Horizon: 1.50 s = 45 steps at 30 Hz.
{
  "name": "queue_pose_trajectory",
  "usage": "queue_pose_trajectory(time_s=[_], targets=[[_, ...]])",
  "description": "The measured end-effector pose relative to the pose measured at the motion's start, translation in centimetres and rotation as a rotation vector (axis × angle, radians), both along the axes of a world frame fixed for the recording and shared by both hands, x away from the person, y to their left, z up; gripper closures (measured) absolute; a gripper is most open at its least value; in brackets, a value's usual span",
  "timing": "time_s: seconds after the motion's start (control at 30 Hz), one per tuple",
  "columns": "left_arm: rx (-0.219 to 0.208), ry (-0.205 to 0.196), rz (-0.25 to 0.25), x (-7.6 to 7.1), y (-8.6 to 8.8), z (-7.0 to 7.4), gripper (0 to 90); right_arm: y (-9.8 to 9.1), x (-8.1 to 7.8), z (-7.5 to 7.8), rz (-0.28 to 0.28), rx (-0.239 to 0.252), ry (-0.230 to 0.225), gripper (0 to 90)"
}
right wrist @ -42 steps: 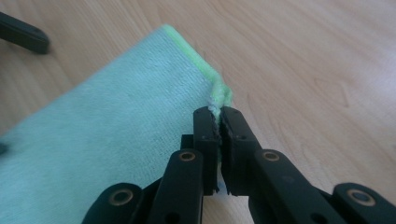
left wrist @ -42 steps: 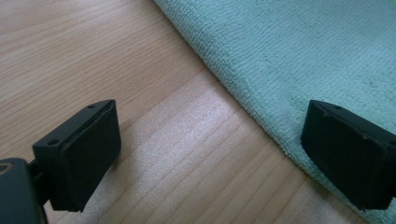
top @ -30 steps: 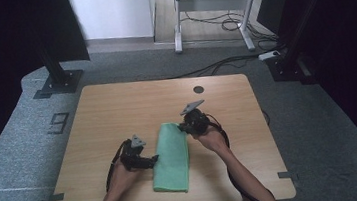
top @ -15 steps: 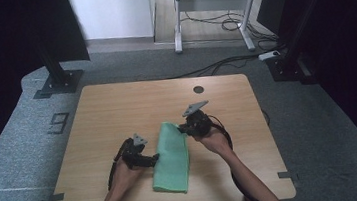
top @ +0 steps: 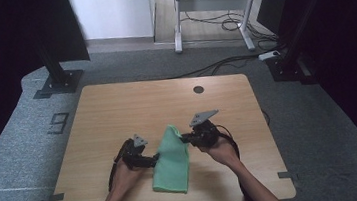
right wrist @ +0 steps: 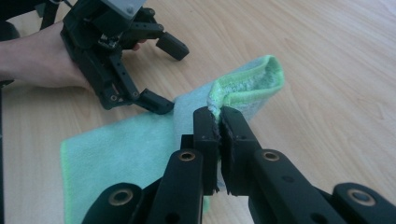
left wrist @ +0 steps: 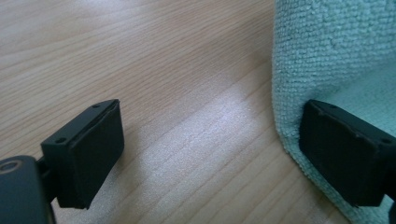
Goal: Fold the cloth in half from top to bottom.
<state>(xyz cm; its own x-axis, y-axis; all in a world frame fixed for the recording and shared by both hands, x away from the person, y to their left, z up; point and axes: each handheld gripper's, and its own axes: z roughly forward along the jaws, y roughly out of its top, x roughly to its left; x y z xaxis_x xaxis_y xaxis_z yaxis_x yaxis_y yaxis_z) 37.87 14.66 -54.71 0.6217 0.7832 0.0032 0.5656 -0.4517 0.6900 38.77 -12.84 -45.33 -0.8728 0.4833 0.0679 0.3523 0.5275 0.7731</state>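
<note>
Right hand-held gripper (right wrist: 219,122) is clenched on the green cloth (top: 172,160): its two flat black pads pinch a corner of the fabric, and that corner stands up off the wood in a soft folded loop with a brighter, lime-coloured stitched hem. In the high view this gripper (top: 186,138) sits at the cloth's right edge, near its far end, with a grey three-cornered plate on top and a black cable trailing back past the person's right hand (top: 218,149).

Left hand-held gripper (left wrist: 210,144) is released, its jaws standing wide apart. One rectangular pad hangs over bare wood; the other lies over the near edge of the cloth, touching or just above it, I cannot tell which. In the high view it (top: 155,158) rests at the cloth's left edge, held by the left hand (top: 126,170).

The cloth is a terry microfibre with a fine nubbly pile, pale mint in the middle. It lies as a long folded strip between the two grippers, in the near half of the desk (top: 117,112), one narrow end pointing toward the person. The desk is a light wood-grain laminate with rounded corners and a round dark cable hole (top: 198,89) near its far edge.
</note>
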Motion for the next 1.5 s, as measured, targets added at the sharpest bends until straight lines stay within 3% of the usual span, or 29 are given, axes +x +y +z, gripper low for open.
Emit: queue_pose_trajectory(time_s=[0.2, 0.4, 0.73, 1.03, 1.5], targets=[[-0.011, 0.015, -0.015, -0.9, 0.5, 0.6, 9.0, -0.1, -0.6, -0.3, 0.004, 0.011, 0.002, 85.0], [0.031, 0.019, -0.015, -1.3, 0.2, 0.3, 9.3, -0.1, -1.3, -0.2, 0.016, 0.014, -0.003, 85.0], [0.000, 0.034, 0.015, -1.1, 0.3, 0.0, 8.8, -0.2, -3.3, -0.6, 0.050, 0.024, 0.012, 84.9], [-0.002, 0.028, 0.044, -0.3, -0.2, 0.0, 8.8, 0.2, -4.2, -2.1, 0.071, 0.019, 0.042, 84.8], [-0.008, 0.025, 0.022, -0.1, 0.0, -0.1, 8.9, 2.0, -7.0, -5.1, 0.151, 0.001, 0.103, 84.4]])
